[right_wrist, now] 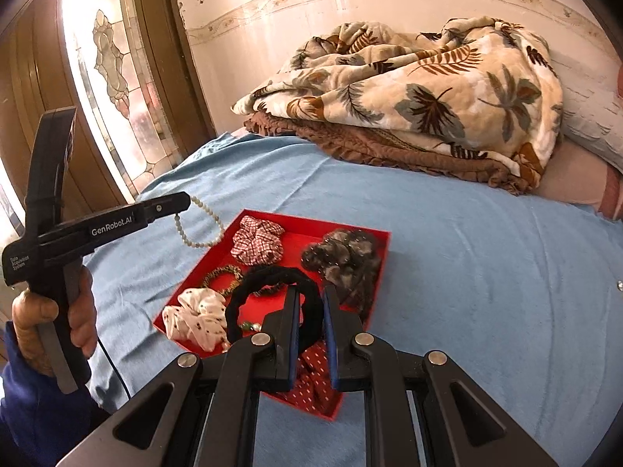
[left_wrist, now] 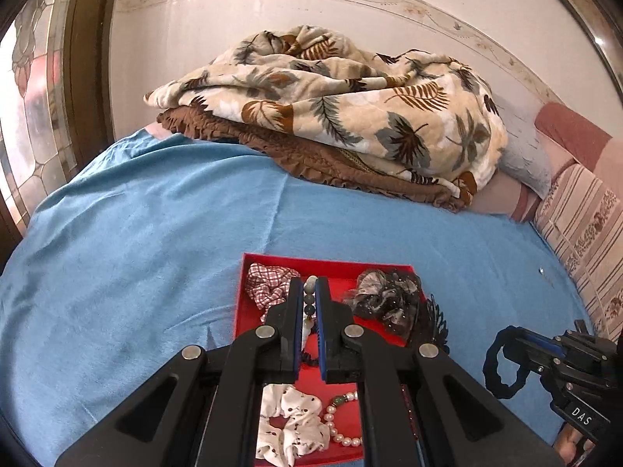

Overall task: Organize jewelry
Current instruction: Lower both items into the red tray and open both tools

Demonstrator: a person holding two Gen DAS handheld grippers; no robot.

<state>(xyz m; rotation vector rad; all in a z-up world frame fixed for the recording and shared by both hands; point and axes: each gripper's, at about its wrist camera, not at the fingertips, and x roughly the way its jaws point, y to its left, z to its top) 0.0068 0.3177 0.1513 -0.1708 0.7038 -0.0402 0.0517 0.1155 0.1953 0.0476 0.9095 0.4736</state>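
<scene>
Bedding first: a blue bedspread (right_wrist: 447, 272) covers the bed, with a leaf-print blanket (right_wrist: 420, 93) heaped at its far edge by the wall. On the spread sits a red tray (right_wrist: 379, 258) holding hair ties and jewelry. Inside it lie a grey scrunchie (right_wrist: 342, 255) at the far right corner, a red checked scrunchie (right_wrist: 257, 243) at the far left corner, a white dotted scrunchie (right_wrist: 196, 317) at the near left corner, and a pearl bracelet (left_wrist: 344, 424) near the near edge.

Sorting looks to be mid-way, with both tools carrying something. The left gripper (left_wrist: 310, 292) is clenched on a bead bracelet (right_wrist: 202, 225) and held raised over the tray's far left edge, the strand hanging in a loop (the person's left hand (right_wrist: 50, 319) grips the handle upright). The right gripper (right_wrist: 311, 303) hovers low over the tray's near right corner with a black hair band (right_wrist: 249, 292) looped on one of its fingers; the jaws stand narrowly apart, and I cannot tell whether they pinch the band.

Likely next, each piece needs lowering onto a bare patch of tray and letting go gently, so the beads settle without tangling.
</scene>
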